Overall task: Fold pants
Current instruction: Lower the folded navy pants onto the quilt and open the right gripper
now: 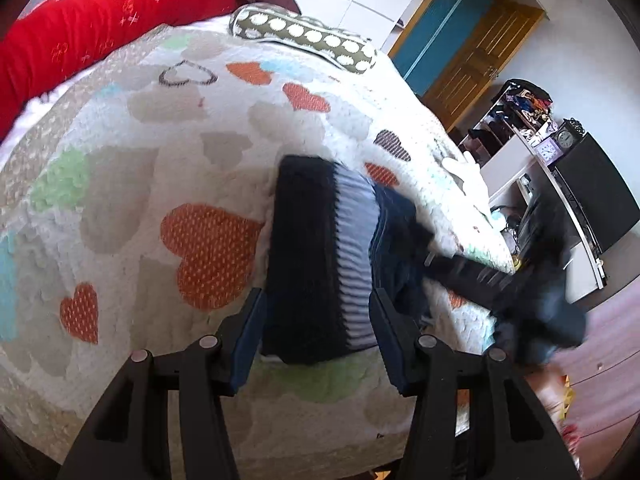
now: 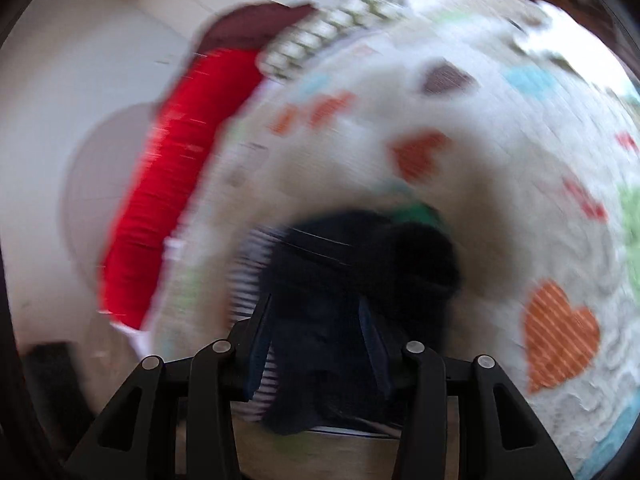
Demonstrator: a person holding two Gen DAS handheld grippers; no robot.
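Observation:
The dark navy pants point(image 1: 308, 240) lie folded into a compact bundle on the heart-patterned bedspread point(image 1: 160, 140), with their blue-and-white striped lining point(image 1: 354, 264) showing along one edge. My left gripper point(image 1: 318, 320) is open, one finger on each side of the bundle's near end. A blurred dark arm point(image 1: 532, 292) reaches onto the bundle's right end from the bed's edge. In the right wrist view, which is badly blurred, my right gripper point(image 2: 316, 320) stands with its jaws apart over the dark pants point(image 2: 320, 272). The cloth fills the gap between the fingers.
A red blanket point(image 1: 100, 20) and a spotted bolster pillow point(image 1: 304, 38) lie at the far end of the bed. The bed's edge runs down the right. Beyond it stand a cluttered white shelf with a clock point(image 1: 566, 138), a black cabinet point(image 1: 596, 188) and a wooden door point(image 1: 472, 64).

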